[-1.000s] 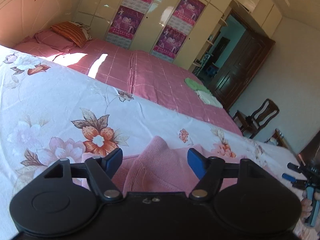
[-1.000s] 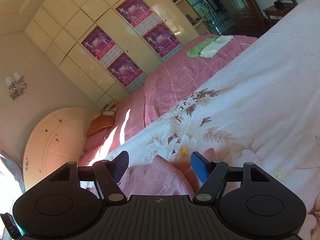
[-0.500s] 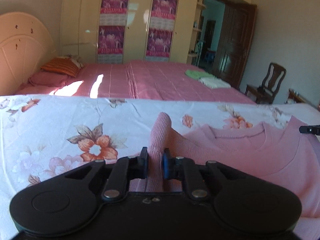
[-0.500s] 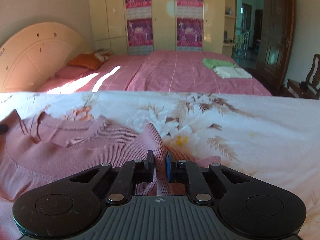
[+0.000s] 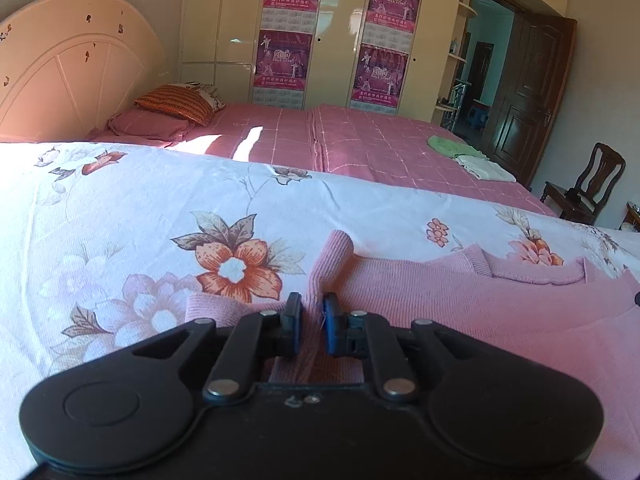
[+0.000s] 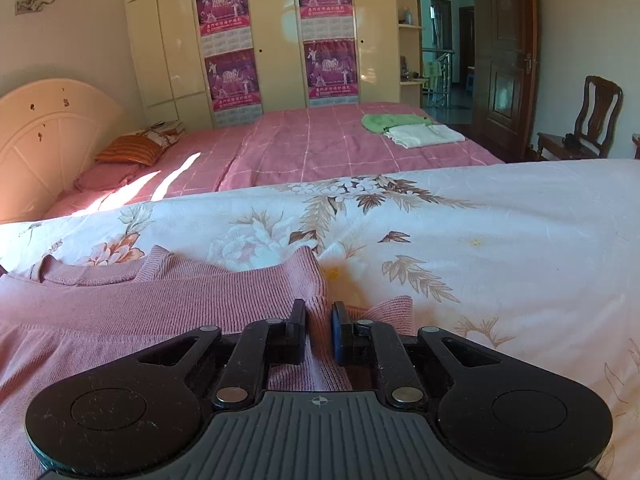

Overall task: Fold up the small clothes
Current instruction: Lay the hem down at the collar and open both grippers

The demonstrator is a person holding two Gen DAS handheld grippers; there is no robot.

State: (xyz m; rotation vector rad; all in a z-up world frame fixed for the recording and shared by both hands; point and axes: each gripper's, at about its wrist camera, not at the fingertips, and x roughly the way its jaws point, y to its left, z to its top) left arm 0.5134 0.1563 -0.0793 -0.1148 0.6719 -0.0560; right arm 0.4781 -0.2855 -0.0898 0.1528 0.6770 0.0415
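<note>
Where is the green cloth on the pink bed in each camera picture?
Left wrist: the green cloth lies far right on the pink bed, beside a white cloth.
Right wrist: the green cloth is right of center, upper half, white cloth beside it.
Shared landmark: the purple posters on the wardrobe.

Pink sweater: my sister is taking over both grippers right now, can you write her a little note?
Left hand-held gripper: shut on the pink sweater, pinching a raised bit of knit near one shoulder.
Right hand-held gripper: shut on the sweater's other shoulder side.
The sweater lies spread on the floral bedsheet, neckline facing away.
Done: both grips taken.
Left: all the folding; no fold shows yet.
Folded green and white clothes sit on the far pink bed.
</note>
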